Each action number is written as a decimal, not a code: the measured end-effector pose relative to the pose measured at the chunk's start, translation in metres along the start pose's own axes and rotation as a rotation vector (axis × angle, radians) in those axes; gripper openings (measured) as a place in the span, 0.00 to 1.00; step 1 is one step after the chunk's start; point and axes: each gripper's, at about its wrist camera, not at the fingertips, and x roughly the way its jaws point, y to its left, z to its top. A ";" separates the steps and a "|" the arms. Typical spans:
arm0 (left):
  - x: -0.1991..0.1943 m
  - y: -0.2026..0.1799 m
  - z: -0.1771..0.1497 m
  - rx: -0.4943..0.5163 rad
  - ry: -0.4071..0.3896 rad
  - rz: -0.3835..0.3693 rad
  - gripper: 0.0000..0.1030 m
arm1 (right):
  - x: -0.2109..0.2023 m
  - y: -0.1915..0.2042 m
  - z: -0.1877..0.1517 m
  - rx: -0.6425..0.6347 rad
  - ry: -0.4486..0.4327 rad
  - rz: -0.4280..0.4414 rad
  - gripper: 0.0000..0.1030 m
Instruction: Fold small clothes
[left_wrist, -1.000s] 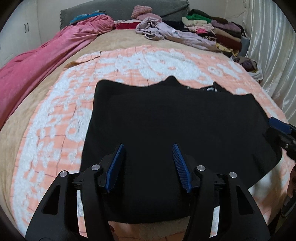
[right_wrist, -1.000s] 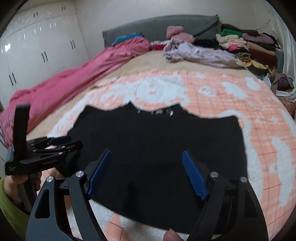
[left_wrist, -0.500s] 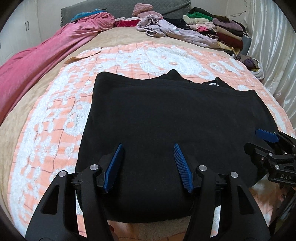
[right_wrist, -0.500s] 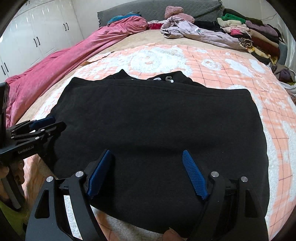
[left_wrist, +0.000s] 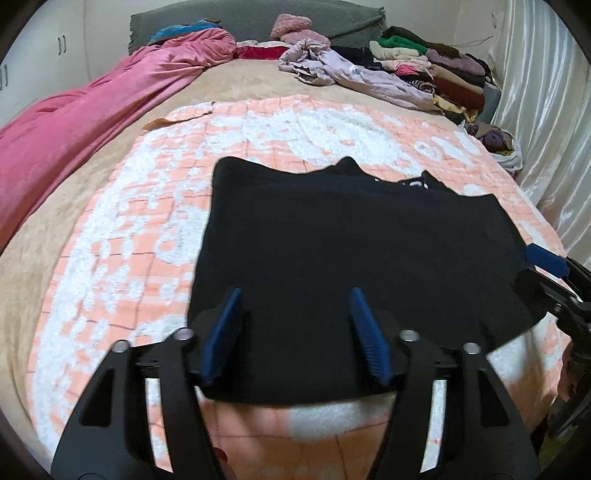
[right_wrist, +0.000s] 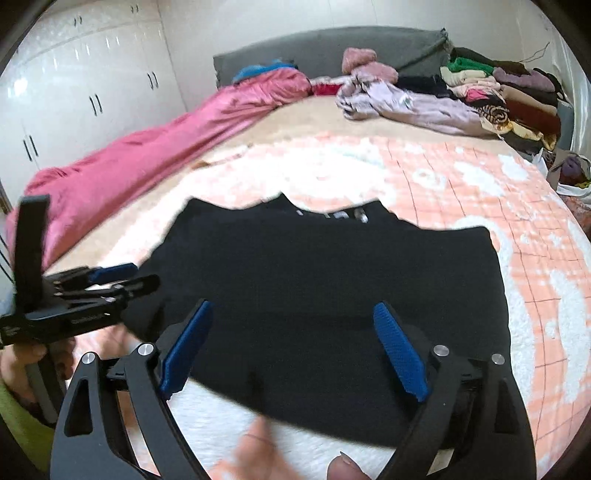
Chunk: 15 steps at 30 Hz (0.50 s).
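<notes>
A black garment (left_wrist: 351, 243) lies flat, folded into a wide rectangle, on the orange-and-white blanket (left_wrist: 147, 229); it also shows in the right wrist view (right_wrist: 332, 280). Its collar with white lettering (right_wrist: 332, 215) peeks out at the far edge. My left gripper (left_wrist: 295, 295) is open and empty, above the garment's near left part. My right gripper (right_wrist: 295, 314) is open and empty, above the near edge. The right gripper appears at the right edge of the left wrist view (left_wrist: 554, 273), and the left gripper at the left of the right wrist view (right_wrist: 92, 284).
A pink quilt (left_wrist: 92, 122) runs along the bed's left side. A lilac garment (left_wrist: 354, 77) and a stack of folded clothes (left_wrist: 436, 74) lie at the far right. A grey headboard (right_wrist: 332, 48), white wardrobes (right_wrist: 74, 81) at left, a curtain (left_wrist: 546, 110) at right.
Both grippers have pulled back and risen from the garment, so it looks smaller. The garment has not moved. Both stay open.
</notes>
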 end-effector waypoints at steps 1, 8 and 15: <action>-0.003 0.002 0.002 0.002 -0.002 -0.001 0.57 | -0.005 0.002 0.000 -0.005 -0.007 0.003 0.85; -0.026 0.013 0.015 -0.005 -0.025 -0.006 0.65 | -0.053 -0.011 0.021 0.044 -0.086 0.021 0.85; -0.046 0.026 0.027 -0.016 -0.066 -0.004 0.70 | -0.123 -0.032 0.067 0.045 -0.243 -0.007 0.85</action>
